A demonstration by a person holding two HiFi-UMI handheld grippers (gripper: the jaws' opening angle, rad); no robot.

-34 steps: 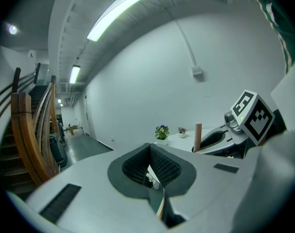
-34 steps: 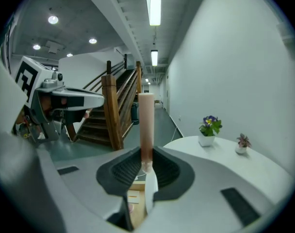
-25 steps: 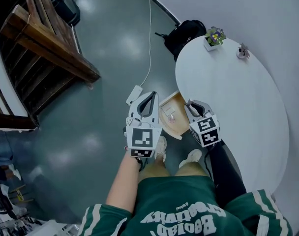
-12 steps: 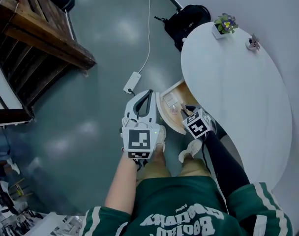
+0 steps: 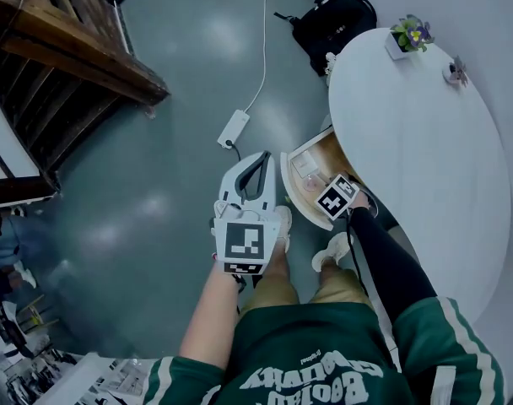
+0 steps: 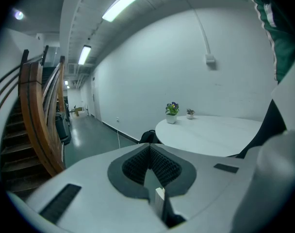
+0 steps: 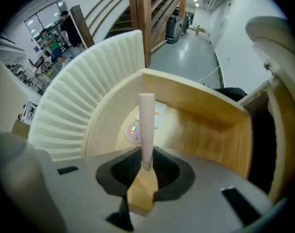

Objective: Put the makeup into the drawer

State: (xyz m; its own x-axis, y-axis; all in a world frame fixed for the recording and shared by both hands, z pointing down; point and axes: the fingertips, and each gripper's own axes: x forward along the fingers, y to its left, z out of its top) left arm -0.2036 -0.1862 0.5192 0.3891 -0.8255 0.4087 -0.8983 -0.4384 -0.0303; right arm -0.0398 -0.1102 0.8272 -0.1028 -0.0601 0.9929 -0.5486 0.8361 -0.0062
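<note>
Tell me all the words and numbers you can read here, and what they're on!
Nothing here reads clearly.
Green sweatshirt: white letters, upside down and warped, unreadable.
Marker cubes: black-and-white squares, no letters.
White card in the drawer: orange marks, too blurred.
Makeup stick: no print seen.
</note>
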